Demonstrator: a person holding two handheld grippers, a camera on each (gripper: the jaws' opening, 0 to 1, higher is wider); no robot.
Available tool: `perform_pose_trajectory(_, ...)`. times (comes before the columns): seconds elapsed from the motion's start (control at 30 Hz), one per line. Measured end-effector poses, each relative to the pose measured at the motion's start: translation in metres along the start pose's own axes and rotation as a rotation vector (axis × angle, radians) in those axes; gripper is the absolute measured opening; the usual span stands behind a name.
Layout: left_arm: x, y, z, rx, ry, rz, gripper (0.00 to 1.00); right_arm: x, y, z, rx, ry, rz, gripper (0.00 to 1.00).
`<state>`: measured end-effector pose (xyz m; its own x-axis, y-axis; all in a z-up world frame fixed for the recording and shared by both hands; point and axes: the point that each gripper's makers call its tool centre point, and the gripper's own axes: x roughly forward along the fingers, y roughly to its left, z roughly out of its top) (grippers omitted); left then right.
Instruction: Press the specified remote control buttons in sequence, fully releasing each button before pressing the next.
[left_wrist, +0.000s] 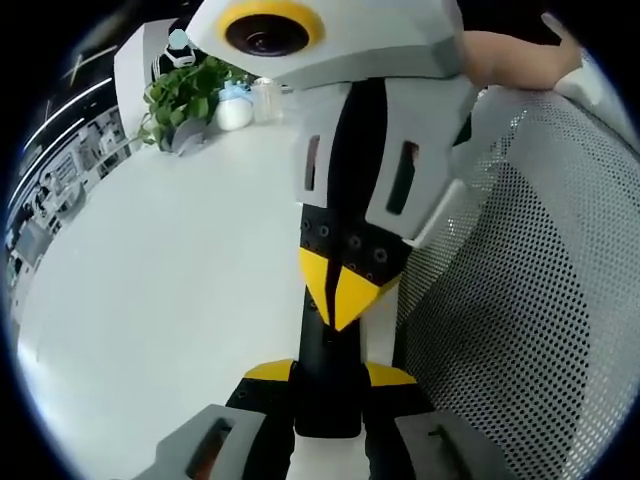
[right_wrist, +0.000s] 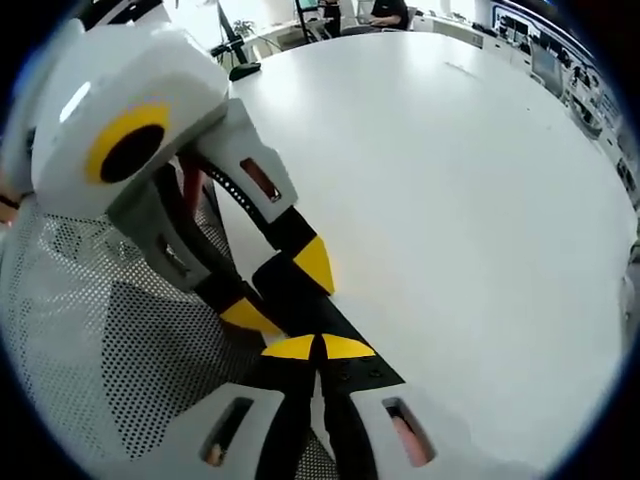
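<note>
Slim black remote control (left_wrist: 328, 370) lies at the white table (left_wrist: 170, 290) edge, clamped between left gripper (left_wrist: 330, 378) jaws. Right gripper (right_wrist: 320, 347), jaws closed (tips together), touches it. Press straight down; lift fully off.

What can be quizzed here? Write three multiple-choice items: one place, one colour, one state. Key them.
1. The potted plant stands: A) at the far end of the white table; B) on the floor; C) between jaws.
2. The jaw tips of the right gripper are: A) red; B) yellow; C) green.
3. The right gripper's jaws are: A) wide open; B) round a cup; C) shut, tips on the black remote.
A: it sits far up the tabletop. B: both tips show yellow. C: the tips meet on the remote.
</note>
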<state>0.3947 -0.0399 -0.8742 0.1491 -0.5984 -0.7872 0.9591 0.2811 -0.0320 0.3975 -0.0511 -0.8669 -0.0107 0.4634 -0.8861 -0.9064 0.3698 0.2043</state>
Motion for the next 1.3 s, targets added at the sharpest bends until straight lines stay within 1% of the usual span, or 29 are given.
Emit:
perform_pose_trajectory(0.17, -0.0002, -0.0002, 0.0002, -0.001, 0.0, 0.0, 0.25, 0.0005, 0.003, 0.0013, -0.023, 0.003, -0.004, 0.0)
perform_pose_trajectory(0.3, -0.0002, -0.0001, 0.0001, 0.0, 0.001, 0.0, 0.25, -0.0002, 0.0001, 0.0083, -0.045, -0.033, -0.016, 0.0)
perform_pose_trajectory(0.37, -0.0003, -0.0001, 0.0, 0.001, 0.002, 0.0, 0.25, 0.0, 0.0007, 0.0091, -0.051, -0.037, -0.014, 0.0)
perform_pose_trajectory(0.47, -0.0002, 0.0, 0.0, 0.002, 0.002, -0.001, 0.25, 0.0019, 0.0014, 0.0076, -0.064, -0.027, -0.014, 0.0)
perform_pose_trajectory(0.6, -0.0002, 0.0002, 0.0001, 0.003, 0.003, -0.001, 0.25, 0.0033, 0.0053, 0.0092, -0.077, -0.031, -0.002, 0.0)
perform_pose_trajectory(0.93, -0.0001, 0.0002, 0.0001, 0.006, 0.007, -0.001, 0.25, 0.0046, 0.0068, 0.009, -0.124, -0.031, -0.012, 0.0)
perform_pose_trajectory(1.17, 0.0, 0.0004, 0.0004, 0.004, 0.004, -0.001, 0.25, 0.0046, 0.0051, 0.0097, -0.066, -0.044, -0.001, 0.0)
perform_pose_trajectory(1.3, -0.0001, 0.0003, 0.0006, 0.0, 0.002, -0.001, 0.25, 0.005, 0.0042, 0.0097, -0.06, -0.041, 0.001, 0.0)
